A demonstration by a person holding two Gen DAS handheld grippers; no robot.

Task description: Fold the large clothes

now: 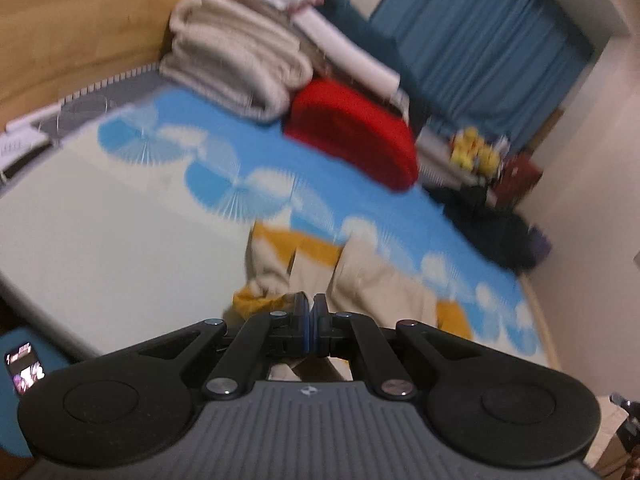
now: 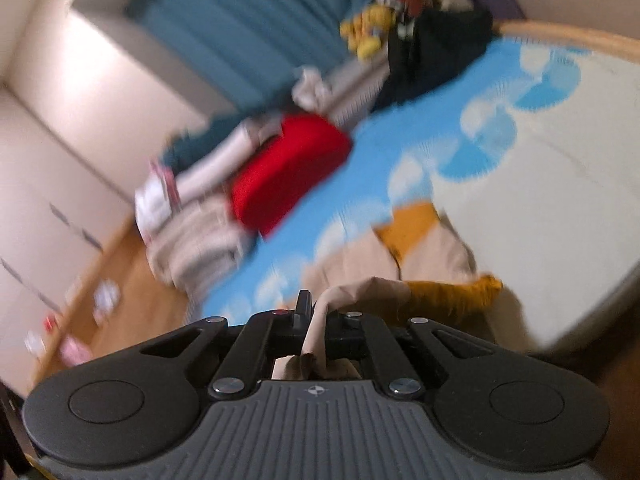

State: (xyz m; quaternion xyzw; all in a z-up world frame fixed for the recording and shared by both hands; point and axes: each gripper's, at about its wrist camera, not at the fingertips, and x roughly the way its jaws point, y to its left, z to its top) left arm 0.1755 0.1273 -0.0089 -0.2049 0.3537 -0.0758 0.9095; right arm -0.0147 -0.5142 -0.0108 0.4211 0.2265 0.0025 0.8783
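Note:
A beige and mustard-yellow garment [image 1: 360, 276] lies bunched on the bed, over the blue-and-white patterned sheet [image 1: 260, 152]. My left gripper [image 1: 310, 304] is shut on the garment's near edge. In the right wrist view the same garment [image 2: 424, 256] lies ahead, and my right gripper [image 2: 316, 304] is shut on a beige fold of it that runs down between the fingers. Both views are blurred by motion.
A red cushion [image 1: 352, 132] and a stack of folded beige blankets [image 1: 236, 68] sit at the far side of the bed, with a dark pile of clothes [image 1: 492, 228] and a yellow toy [image 1: 472, 152]. A wooden headboard [image 1: 80, 32] and blue curtain [image 1: 480, 44] stand behind.

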